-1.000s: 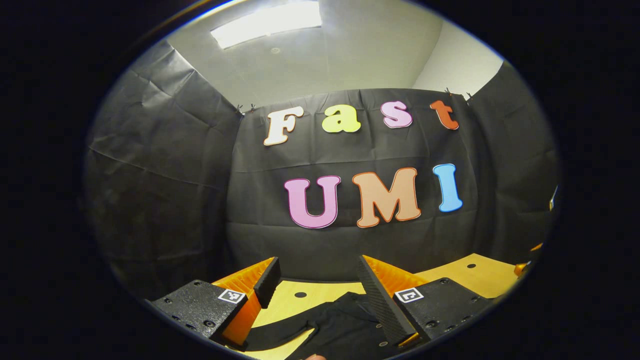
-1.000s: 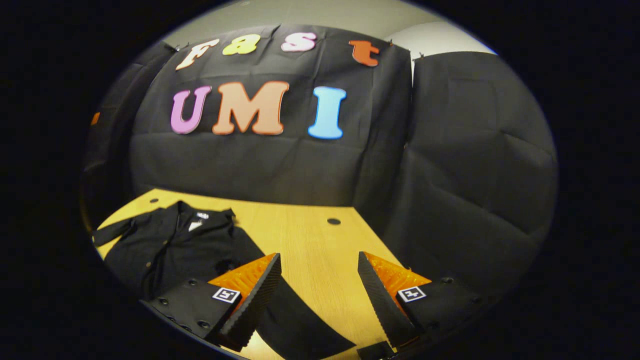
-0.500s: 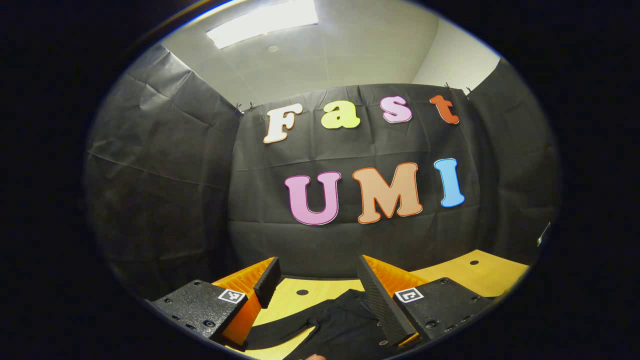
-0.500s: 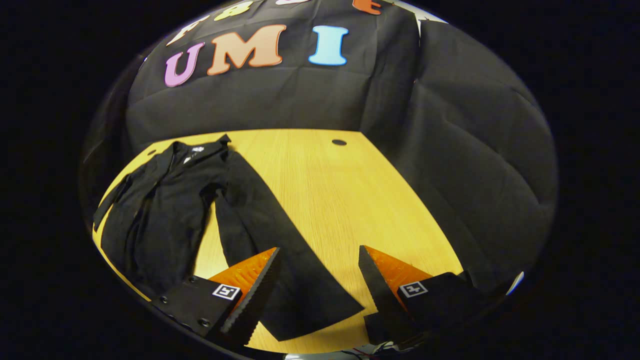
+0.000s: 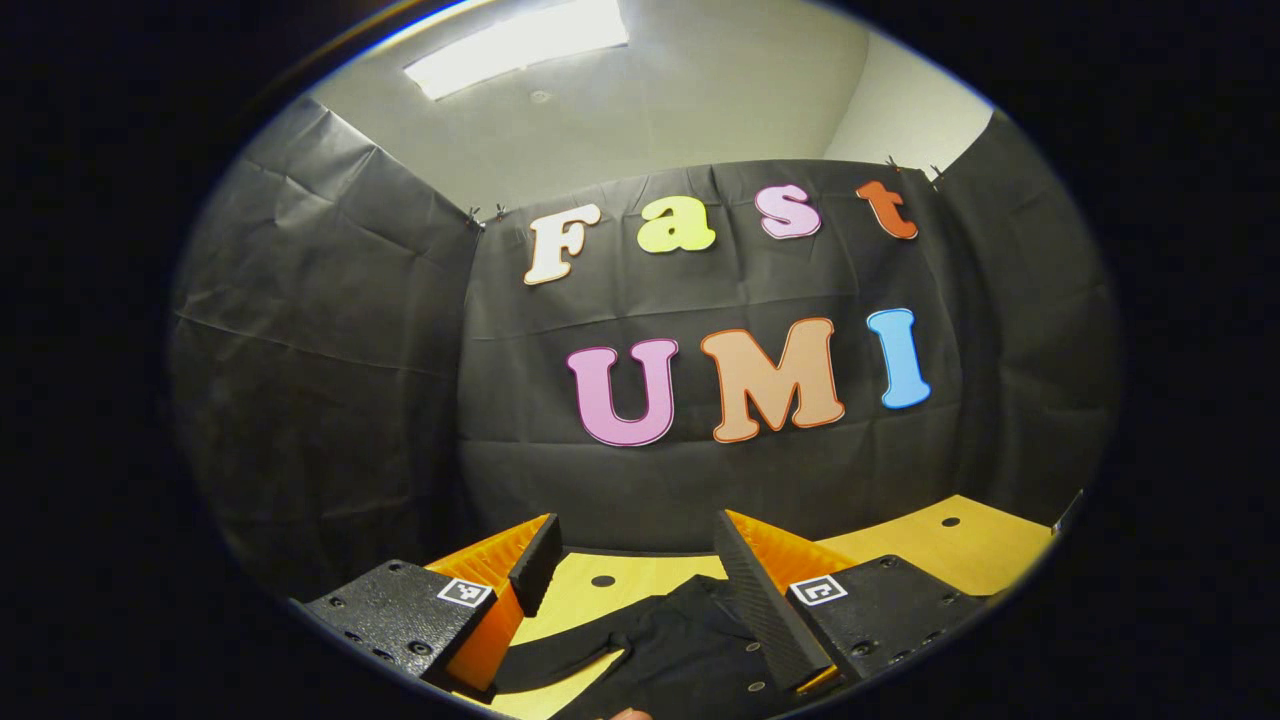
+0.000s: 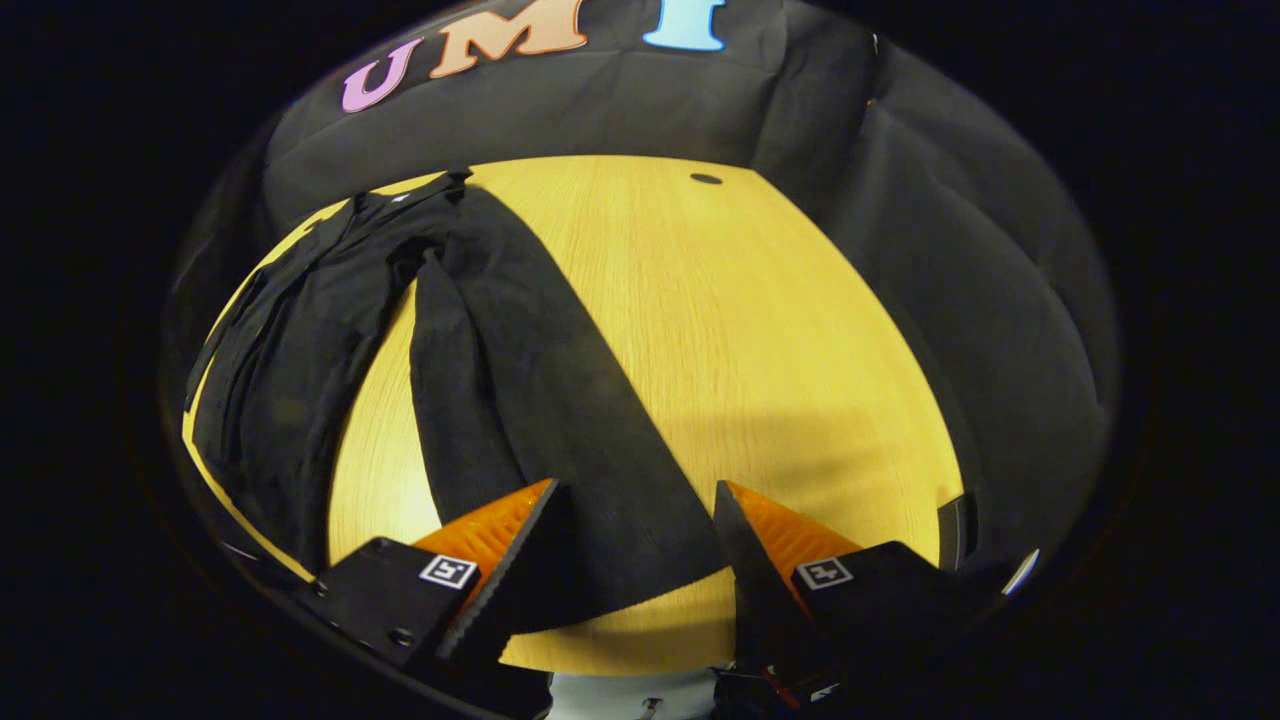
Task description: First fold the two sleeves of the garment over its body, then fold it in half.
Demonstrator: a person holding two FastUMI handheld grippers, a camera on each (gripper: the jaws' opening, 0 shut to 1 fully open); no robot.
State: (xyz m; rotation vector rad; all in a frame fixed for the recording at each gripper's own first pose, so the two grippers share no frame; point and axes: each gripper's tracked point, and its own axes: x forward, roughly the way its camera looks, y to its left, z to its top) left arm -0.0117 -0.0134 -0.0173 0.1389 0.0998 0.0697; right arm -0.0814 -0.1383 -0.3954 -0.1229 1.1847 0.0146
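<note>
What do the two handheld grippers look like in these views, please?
The left gripper and the right gripper look alike: two long, wedge-shaped fingers with ridged inner faces, mounted on dark, textured blocks with screw heads. Each block carries a small square black-and-white tag.

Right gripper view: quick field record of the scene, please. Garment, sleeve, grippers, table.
garment: black garment, lying flat on the table, unfolded
sleeve: long sleeve stretched away from the body, cuff end between the right gripper's open fingers
right gripper: open, holding nothing
left gripper: open, above the garment
table: wooden table
</note>
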